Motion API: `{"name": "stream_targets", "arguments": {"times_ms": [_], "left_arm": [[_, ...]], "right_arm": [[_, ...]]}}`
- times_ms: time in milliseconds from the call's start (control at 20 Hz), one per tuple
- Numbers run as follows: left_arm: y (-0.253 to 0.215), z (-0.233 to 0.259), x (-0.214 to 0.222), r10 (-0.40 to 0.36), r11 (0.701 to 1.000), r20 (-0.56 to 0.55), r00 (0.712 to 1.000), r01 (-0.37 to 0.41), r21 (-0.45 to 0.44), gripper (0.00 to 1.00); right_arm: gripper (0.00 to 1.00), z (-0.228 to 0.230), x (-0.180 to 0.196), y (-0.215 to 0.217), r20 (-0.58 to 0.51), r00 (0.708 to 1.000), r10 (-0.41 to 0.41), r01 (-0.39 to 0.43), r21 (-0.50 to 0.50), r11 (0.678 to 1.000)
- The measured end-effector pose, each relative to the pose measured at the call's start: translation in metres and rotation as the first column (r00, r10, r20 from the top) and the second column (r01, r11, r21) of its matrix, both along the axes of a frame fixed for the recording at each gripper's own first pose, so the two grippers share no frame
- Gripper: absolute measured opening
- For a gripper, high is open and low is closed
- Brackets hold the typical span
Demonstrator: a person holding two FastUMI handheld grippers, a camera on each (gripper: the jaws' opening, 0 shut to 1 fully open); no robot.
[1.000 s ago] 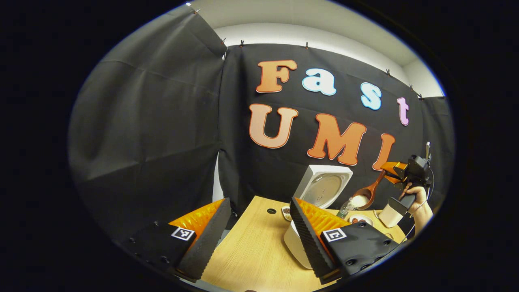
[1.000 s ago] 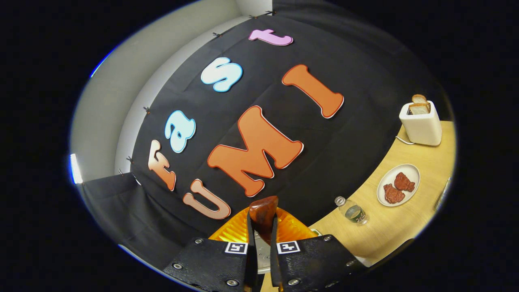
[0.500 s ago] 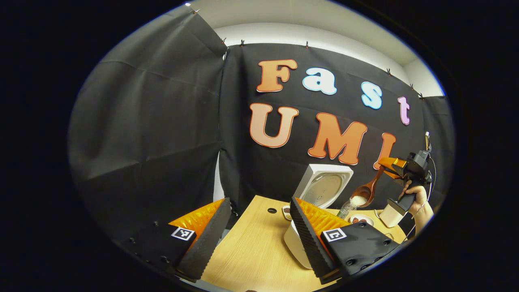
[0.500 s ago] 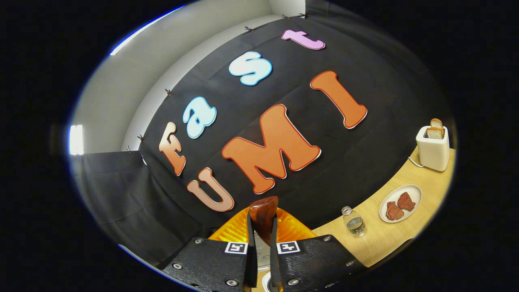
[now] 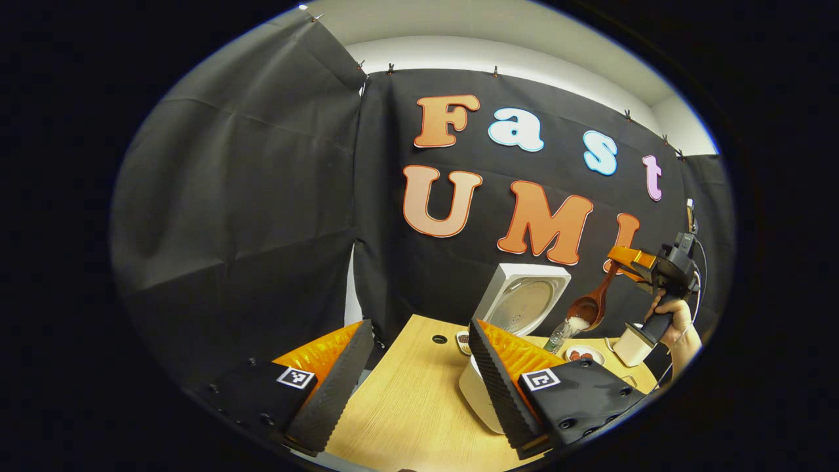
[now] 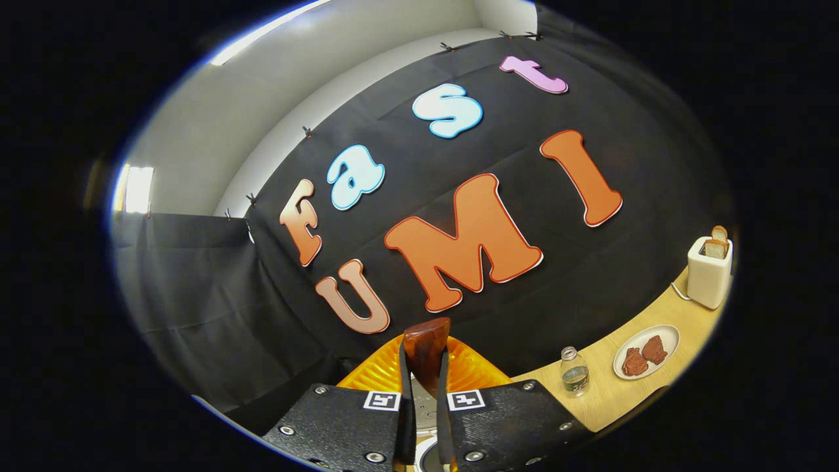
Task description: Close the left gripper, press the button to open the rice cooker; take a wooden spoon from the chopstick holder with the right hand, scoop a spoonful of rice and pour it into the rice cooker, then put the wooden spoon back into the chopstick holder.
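Wooden and reddish-brown, the one long-handled spoon (image 5: 590, 307) you carry is clamped by its handle in your right gripper (image 6: 420, 387), its bowl tipped over the single white rice cooker (image 5: 488, 387), whose lid (image 5: 522, 299) stands raised. Your left gripper (image 5: 413, 383) hangs released, fingers wide apart, above the pale wooden table (image 5: 413, 406). Near the back edge sit one plastic bottle (image 6: 574, 373), one white plate (image 6: 667, 337) with two reddish pieces, and one white toaster (image 6: 708, 273).

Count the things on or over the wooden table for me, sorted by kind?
Appliances: 2, rice cooker and toaster
Dishes: 2, plate and small bowl
Bottles: 1, water bottle
Utensils: 1, wooden spoon
Total: 6
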State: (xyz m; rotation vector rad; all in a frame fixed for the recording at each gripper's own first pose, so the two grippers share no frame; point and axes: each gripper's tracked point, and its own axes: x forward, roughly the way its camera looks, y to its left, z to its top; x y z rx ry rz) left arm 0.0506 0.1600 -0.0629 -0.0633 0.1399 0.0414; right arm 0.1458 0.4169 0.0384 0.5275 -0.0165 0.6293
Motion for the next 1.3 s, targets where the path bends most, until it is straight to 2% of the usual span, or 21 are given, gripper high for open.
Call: {"name": "stream_targets", "arguments": {"times_ms": [450,1000,1050,1100,1300], "left_arm": [[0.004,-0.003,-0.002,0.002,1.0,-0.007,1.0,-0.002,0.005,1.0],[0.007,-0.009,-0.004,0.012,1.0,-0.022,1.0,-0.012,0.013,0.99],[0.008,-0.011,-0.004,0.014,1.0,-0.022,1.0,-0.013,0.016,0.99],[0.008,-0.011,-0.004,0.015,1.0,-0.022,1.0,-0.015,0.019,0.99],[0.008,-0.013,-0.006,0.015,1.0,-0.026,1.0,-0.015,0.01,0.99]], "right_arm": [[0.12,0.001,-0.017,0.016,0.092,0.995,0.039,-0.029,-0.107,0.994],[0.12,-0.005,-0.043,0.042,0.171,0.978,0.117,-0.073,-0.243,0.967],[0.17,-0.007,-0.044,0.042,0.181,0.976,0.121,-0.071,-0.26,0.963],[0.12,-0.008,-0.046,0.044,0.193,0.973,0.127,-0.071,-0.274,0.959],[0.12,-0.012,-0.053,0.046,0.2,0.968,0.153,-0.089,-0.297,0.951]]}}
